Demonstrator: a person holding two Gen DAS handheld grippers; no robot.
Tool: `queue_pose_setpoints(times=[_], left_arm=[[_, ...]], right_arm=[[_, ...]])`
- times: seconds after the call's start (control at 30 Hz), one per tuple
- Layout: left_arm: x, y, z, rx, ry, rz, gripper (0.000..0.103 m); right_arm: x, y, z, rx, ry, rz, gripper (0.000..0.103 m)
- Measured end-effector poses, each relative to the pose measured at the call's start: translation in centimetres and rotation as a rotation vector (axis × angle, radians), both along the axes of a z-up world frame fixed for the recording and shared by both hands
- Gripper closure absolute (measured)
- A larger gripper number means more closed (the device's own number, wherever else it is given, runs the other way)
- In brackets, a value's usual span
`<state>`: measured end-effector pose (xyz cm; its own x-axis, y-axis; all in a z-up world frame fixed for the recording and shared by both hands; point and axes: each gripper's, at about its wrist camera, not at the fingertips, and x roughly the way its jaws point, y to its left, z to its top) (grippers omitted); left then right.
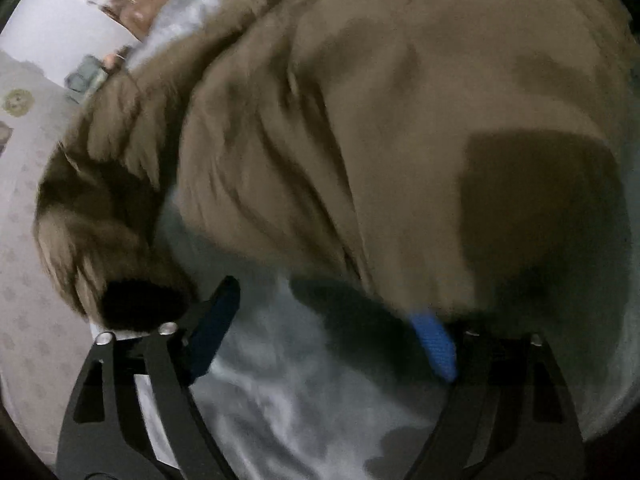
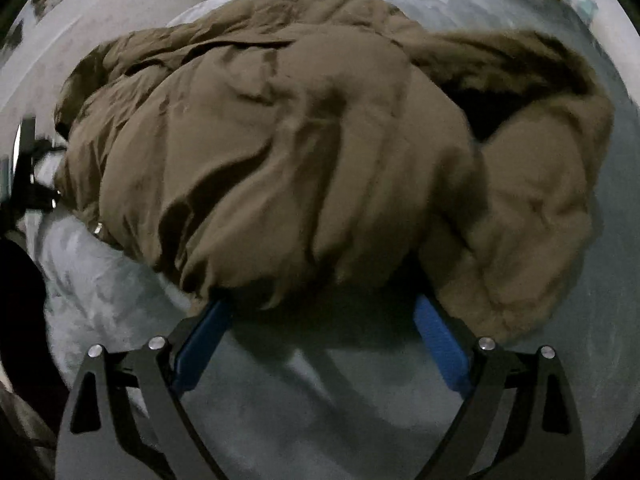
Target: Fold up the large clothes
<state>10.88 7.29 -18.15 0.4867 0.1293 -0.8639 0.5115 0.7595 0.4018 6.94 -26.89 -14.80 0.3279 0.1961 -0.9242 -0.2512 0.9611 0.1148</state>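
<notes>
my left hand-held gripper (image 1: 328, 312) tilts steeply down, jaws spread wide, nothing pinched between its blue pads (image 1: 434, 344). my right hand-held gripper (image 2: 320, 316) likewise: steeply down, jaws wide apart.

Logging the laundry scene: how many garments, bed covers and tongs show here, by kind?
Brown padded coat: 1
Pale bed cover: 1
Tongs, left tongs and right tongs, both open: 2
Total: 4

I'm looking at a bed (image 2: 280, 420) under a pale, mottled grey-white cover, and a big brown padded coat (image 2: 300, 140) lies crumpled right on it, fur-edged hood (image 2: 520, 64) spread alongside.
</notes>
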Motion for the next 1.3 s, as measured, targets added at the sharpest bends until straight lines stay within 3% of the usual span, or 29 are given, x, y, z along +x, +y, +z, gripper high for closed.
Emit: queue_pose_setpoints(times=[0.13,0.2,0.23,0.27,0.3,0.37,0.4,0.5,0.57,0.63,0.67,0.8,0.97,1.03,1.07,1.1,1.13,1.17,1.2,1.27,1.3], left_arm=[[1.9,-2.3,0.5,-0.007,-0.130,0.017,0.013],[2.6,-2.8,1.1,-0.045,-0.152,0.033,0.015],[3.1,-2.6,1.6,-0.084,-0.152,0.058,0.018],[3.5,-2.3,2.2,-0.125,-0.145,0.081,0.032],[4.0,-1.8,3.0,-0.177,-0.126,0.102,0.053],[4.8,0.0,5.4,-0.312,-0.104,0.173,0.075],[5.0,0.9,6.5,-0.355,-0.107,0.194,0.082],[5.6,3.3,10.2,-0.435,-0.128,0.230,0.088],[4.8,4.6,11.2,-0.509,-0.111,0.263,0.091],[3.3,7.3,14.8,-0.564,-0.104,0.269,0.091],[2.3,9.0,17.2,-0.573,-0.117,0.260,0.091],[0.3,9.6,21.6,-0.536,-0.190,0.237,0.096],[0.9,9.3,22.8,-0.507,-0.192,0.227,0.097],[1.0,10.2,22.4,-0.537,-0.123,0.213,0.095],[0.4,9.8,21.1,-0.482,-0.045,0.156,0.088],[0.0,10.1,20.1,-0.427,-0.024,0.123,0.080],[-1.1,10.3,18.6,-0.350,-0.003,0.099,0.073],[-2.2,10.9,16.9,-0.287,0.019,0.083,0.069],[-2.9,11.5,15.9,-0.262,0.040,0.080,0.069],[-4.2,14.3,14.5,-0.261,0.029,0.123,0.069],[-4.2,15.3,14.7,-0.292,0.018,0.149,0.069]], right_arm=[[1.8,2.4,-0.2,-0.017,-0.090,0.022,0.013],[2.5,2.8,0.5,0.058,-0.108,0.003,0.031],[3.0,3.1,0.9,0.077,-0.109,-0.004,0.053],[3.3,3.3,1.5,0.090,-0.114,-0.012,0.068],[3.4,3.5,2.0,0.103,-0.127,-0.022,0.073],[3.3,3.0,3.7,0.169,-0.149,-0.040,0.083],[3.2,2.7,4.6,0.203,-0.164,-0.052,0.084],[2.7,1.6,8.0,0.324,-0.236,-0.120,0.088],[2.9,0.6,10.1,0.410,-0.268,-0.160,0.088],[3.4,-0.5,12.0,0.514,-0.281,-0.197,0.088],[3.8,-0.9,12.9,0.559,-0.285,-0.208,0.088],[4.4,-1.8,15.6,0.651,-0.279,-0.217,0.088],[3.7,-3.4,17.4,0.652,-0.273,-0.261,0.088],[2.7,-4.1,17.3,0.647,-0.268,-0.275,0.088],[2.0,-4.1,16.8,0.593,-0.249,-0.262,0.082],[1.6,-3.7,16.2,0.496,-0.213,-0.217,0.078],[0.7,-3.2,15.5,0.414,-0.165,-0.165,0.061],[-0.4,-2.7,14.4,0.312,-0.116,-0.106,0.035],[-1.5,-2.5,13.7,0.203,-0.104,-0.069,0.026],[-3.2,-2.7,13.2,0.067,-0.143,-0.048,0.024],[-3.7,-3.5,13.3,0.064,-0.160,-0.071,0.024]])
